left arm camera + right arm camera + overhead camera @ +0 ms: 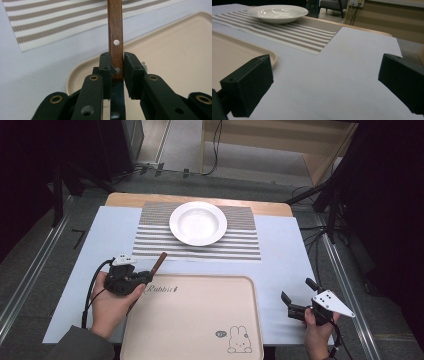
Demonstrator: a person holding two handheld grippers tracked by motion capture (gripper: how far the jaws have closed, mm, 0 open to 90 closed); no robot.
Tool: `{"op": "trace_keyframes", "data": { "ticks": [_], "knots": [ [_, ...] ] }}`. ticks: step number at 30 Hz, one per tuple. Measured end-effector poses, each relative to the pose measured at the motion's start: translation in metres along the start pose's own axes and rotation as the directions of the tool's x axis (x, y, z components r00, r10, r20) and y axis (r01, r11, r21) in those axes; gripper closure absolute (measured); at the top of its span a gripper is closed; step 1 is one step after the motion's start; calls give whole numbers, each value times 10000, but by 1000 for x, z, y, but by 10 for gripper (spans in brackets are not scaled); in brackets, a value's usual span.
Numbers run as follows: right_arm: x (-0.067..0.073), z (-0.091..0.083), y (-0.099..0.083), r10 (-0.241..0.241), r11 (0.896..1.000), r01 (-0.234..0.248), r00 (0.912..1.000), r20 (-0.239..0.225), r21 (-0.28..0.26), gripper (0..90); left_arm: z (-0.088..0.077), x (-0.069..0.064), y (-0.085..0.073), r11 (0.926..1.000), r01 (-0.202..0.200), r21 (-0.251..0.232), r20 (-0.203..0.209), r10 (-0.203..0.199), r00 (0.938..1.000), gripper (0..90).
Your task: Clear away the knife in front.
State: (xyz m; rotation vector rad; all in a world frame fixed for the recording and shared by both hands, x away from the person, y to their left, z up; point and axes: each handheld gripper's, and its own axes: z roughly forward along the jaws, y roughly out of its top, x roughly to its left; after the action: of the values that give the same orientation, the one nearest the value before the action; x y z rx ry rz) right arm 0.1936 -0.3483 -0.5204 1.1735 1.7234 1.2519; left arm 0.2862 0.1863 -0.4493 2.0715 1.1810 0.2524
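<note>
Lab-type rig: floor cables (pixel 216 150), rails (pixel 30 270).

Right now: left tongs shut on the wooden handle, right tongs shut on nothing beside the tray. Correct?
Not quite. The right tongs are open, jaws wide apart over bare table, per the right gripper view. Left tongs do clamp the wooden handle, near the tray.

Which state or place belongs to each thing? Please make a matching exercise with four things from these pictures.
Things:
1. white bowl
2. wooden handle
3. right gripper
4. beige tray

States or places:
A. open, holding nothing
B. on the striped placemat
C. clamped in the left gripper
D. nearest the person, with a rabbit drawing

Pairs: 1-B, 2-C, 3-A, 4-D
</note>
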Motion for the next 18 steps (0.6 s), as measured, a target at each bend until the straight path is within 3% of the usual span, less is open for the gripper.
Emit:
{"op": "trace_keyframes", "data": {
  "ticks": [18],
  "knots": [
    [1,0,0,-5,10000,5,10000,22,23,0,-4,-14,-35,9993,370,48,356,-372,9987,768]
  ]
}}
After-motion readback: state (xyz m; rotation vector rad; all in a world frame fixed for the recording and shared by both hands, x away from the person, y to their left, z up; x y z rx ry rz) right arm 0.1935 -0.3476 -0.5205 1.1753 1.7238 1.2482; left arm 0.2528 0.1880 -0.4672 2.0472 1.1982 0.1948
